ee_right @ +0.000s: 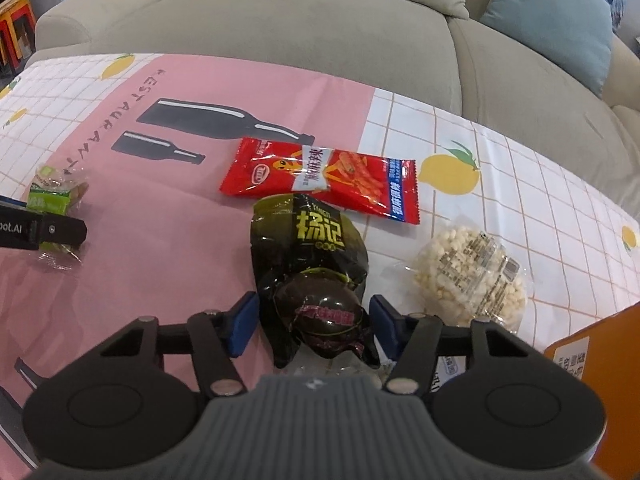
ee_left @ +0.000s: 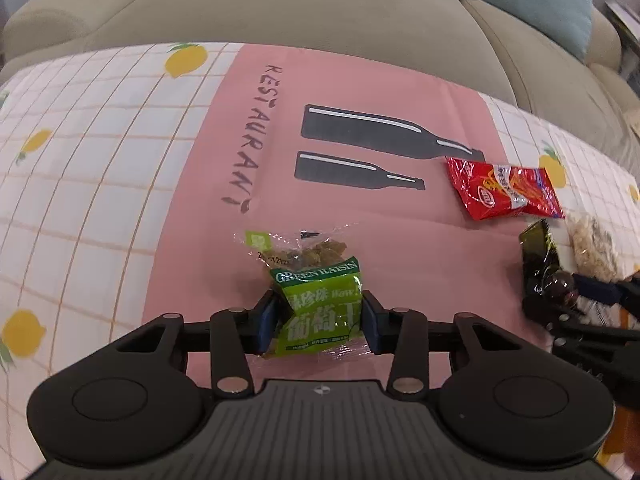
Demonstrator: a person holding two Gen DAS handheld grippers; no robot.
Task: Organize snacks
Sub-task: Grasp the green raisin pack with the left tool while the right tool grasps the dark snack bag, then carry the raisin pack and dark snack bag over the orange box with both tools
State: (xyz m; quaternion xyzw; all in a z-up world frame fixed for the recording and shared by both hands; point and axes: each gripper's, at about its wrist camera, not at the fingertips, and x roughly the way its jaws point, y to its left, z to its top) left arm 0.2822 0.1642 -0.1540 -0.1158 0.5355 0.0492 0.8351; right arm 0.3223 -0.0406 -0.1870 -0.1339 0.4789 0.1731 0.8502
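I have the left tool (ee_left: pixel 320 316) clamped on the green raisin packet (ee_left: pixel 320 312), low on the bench (ee_left: pixel 120 160), ready for lifting. The right tool (ee_right: pixel 312 322) straddles the dark snack bag (ee_right: pixel 310 264); its pads stand slightly apart from the bag, not yet gripping.

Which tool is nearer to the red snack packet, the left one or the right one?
The right. The right tool straddles the dark packet that lies just in front of the red packet. The left tool is farther away, closed around the green raisin bag.
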